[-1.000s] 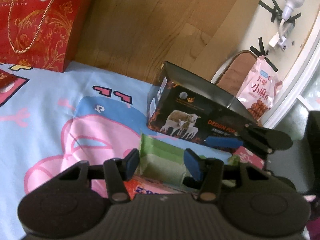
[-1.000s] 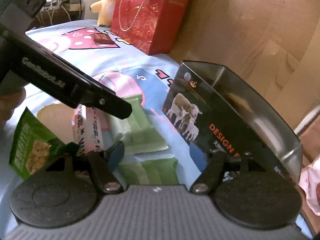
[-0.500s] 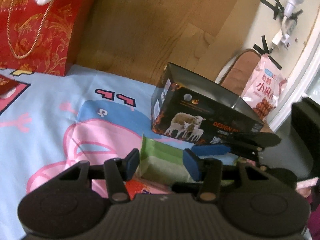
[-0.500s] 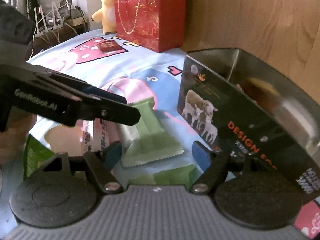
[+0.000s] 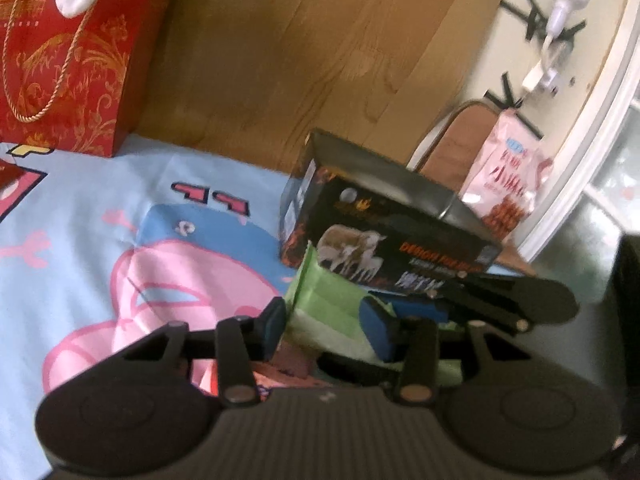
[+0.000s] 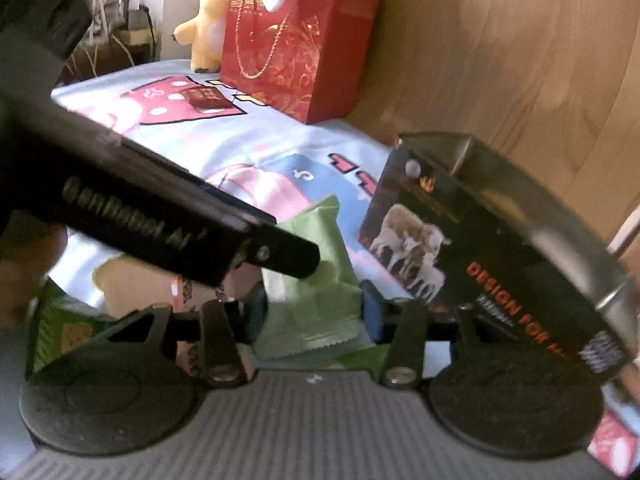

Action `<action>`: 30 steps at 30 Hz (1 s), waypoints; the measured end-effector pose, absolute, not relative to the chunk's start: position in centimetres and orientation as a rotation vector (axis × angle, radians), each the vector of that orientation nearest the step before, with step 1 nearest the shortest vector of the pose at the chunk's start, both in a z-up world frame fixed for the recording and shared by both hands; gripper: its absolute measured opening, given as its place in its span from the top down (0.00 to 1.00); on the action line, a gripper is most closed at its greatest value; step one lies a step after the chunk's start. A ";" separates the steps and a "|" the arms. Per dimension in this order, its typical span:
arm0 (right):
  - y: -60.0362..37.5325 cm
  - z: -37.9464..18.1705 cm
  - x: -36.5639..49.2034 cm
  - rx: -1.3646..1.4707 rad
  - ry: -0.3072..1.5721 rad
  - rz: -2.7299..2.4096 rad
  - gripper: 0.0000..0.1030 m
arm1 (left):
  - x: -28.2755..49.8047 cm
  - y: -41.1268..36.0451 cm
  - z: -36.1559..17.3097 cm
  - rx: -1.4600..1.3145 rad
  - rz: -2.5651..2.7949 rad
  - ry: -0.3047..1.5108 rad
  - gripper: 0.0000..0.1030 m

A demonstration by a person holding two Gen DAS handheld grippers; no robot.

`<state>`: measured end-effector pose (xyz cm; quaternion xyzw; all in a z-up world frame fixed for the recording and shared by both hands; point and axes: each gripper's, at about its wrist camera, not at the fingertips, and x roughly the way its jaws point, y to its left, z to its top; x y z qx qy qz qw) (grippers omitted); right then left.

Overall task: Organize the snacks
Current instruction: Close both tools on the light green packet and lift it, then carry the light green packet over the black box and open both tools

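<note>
A green snack packet (image 5: pixel 320 300) stands tilted up off the cartoon sheet, squeezed between the blue pads of my left gripper (image 5: pixel 326 324), whose jaws are closing on it. In the right wrist view the same green packet (image 6: pixel 316 300) has its near, serrated end between the pads of my right gripper (image 6: pixel 315 314). Those jaws are closing too and sit right at the packet's edges without a clear squeeze. The left gripper's fingers (image 6: pixel 280 254) cross over the packet from the left. The open black box (image 5: pixel 400 240) with sheep on it stands just beyond.
A second green packet (image 6: pixel 360 360) lies under the first. A green popcorn bag (image 6: pixel 60 332) and a pink wrapper lie at the near left. A red gift bag (image 6: pixel 296 52) and a yellow plush toy (image 6: pixel 208 20) stand far back. A pink snack bag (image 5: pixel 508 184) leans by the wall.
The green packet went from lying flat to tilted up between the left pads. The right gripper moved forward around the packet's near end, and its jaws narrowed a lot.
</note>
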<state>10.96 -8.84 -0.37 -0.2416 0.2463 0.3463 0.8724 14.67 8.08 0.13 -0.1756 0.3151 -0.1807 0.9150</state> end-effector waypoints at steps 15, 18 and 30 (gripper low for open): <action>-11.8 5.5 12.1 -0.594 0.174 0.513 0.51 | 17.5 4.2 8.6 -0.306 -0.466 0.472 0.62; -13.6 5.8 14.6 -0.589 0.188 0.454 0.50 | 20.3 1.7 8.8 -0.285 -0.485 0.498 0.62; -20.1 5.8 17.9 -0.306 0.257 0.438 0.41 | 21.1 -0.3 6.8 -0.231 -0.372 0.539 0.61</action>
